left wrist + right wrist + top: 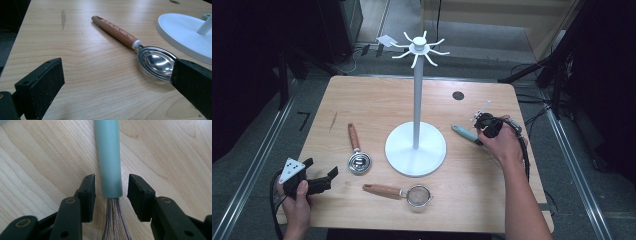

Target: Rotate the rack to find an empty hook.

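Teal-handled whisk [109, 157] lies flat on the wooden worktop [377, 100], right of the white hook stand [415, 145]. Right hand-held gripper [111, 186] straddles the handle end where the wires start — jaws apart, not touching it. Left hand-held gripper [117, 82] hovers near the wood-handled scoop [155, 61] — jaws wide open.
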`<control>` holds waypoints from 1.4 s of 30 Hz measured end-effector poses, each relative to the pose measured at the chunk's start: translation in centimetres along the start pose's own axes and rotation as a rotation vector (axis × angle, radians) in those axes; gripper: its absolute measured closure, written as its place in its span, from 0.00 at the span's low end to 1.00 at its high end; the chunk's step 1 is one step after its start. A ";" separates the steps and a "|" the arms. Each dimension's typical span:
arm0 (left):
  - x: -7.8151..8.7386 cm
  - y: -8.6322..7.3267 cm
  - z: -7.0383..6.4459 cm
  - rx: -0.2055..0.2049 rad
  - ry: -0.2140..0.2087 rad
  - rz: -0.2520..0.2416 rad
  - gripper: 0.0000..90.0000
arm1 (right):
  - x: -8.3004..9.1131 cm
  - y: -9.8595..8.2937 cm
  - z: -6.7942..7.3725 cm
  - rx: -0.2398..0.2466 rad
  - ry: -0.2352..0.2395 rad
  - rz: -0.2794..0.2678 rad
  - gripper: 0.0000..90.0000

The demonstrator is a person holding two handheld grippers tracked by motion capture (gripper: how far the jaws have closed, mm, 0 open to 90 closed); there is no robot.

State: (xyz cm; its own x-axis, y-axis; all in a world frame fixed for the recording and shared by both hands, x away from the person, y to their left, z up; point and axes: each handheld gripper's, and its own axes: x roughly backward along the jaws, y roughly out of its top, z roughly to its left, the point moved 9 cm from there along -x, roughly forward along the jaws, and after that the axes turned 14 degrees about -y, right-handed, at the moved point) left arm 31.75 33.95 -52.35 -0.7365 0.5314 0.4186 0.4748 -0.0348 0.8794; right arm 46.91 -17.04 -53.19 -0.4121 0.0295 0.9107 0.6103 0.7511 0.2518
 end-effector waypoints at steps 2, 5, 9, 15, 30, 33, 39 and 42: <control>0.0 0.0 0.0 0.001 -0.001 -0.002 0.00 | -0.4 0.0 0.1 0.001 -0.001 0.012 0.67; 0.0 0.0 0.0 0.003 -0.002 -0.004 0.00 | -0.8 0.1 0.3 0.002 0.009 0.023 0.66; 0.0 0.0 0.0 0.005 -0.002 -0.006 0.00 | -1.5 0.1 0.5 0.023 0.019 0.046 0.70; 0.0 0.0 0.0 0.004 0.002 -0.002 0.00 | -2.0 0.4 0.5 0.030 0.007 0.045 0.77; 0.0 0.0 0.1 0.013 0.003 -0.007 0.00 | -2.2 0.5 0.4 -0.026 0.066 0.074 0.78; 0.0 0.0 0.2 0.016 0.002 -0.009 0.00 | -2.1 0.4 0.5 -0.030 0.059 0.084 0.78; 0.0 0.0 0.2 0.018 0.001 -0.012 0.00 | -2.0 0.5 0.7 -0.005 0.039 0.081 0.79; 0.0 0.1 0.2 0.022 0.001 -0.014 0.00 | -2.0 0.5 0.7 -0.013 0.023 0.081 0.79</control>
State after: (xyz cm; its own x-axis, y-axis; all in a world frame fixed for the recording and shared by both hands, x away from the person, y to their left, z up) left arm 31.84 34.14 -52.33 -0.7435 0.5306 0.4070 0.4750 -0.0094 0.8799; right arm 47.55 -16.24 -55.08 -0.3453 0.0745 0.9355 0.6496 0.7384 0.1810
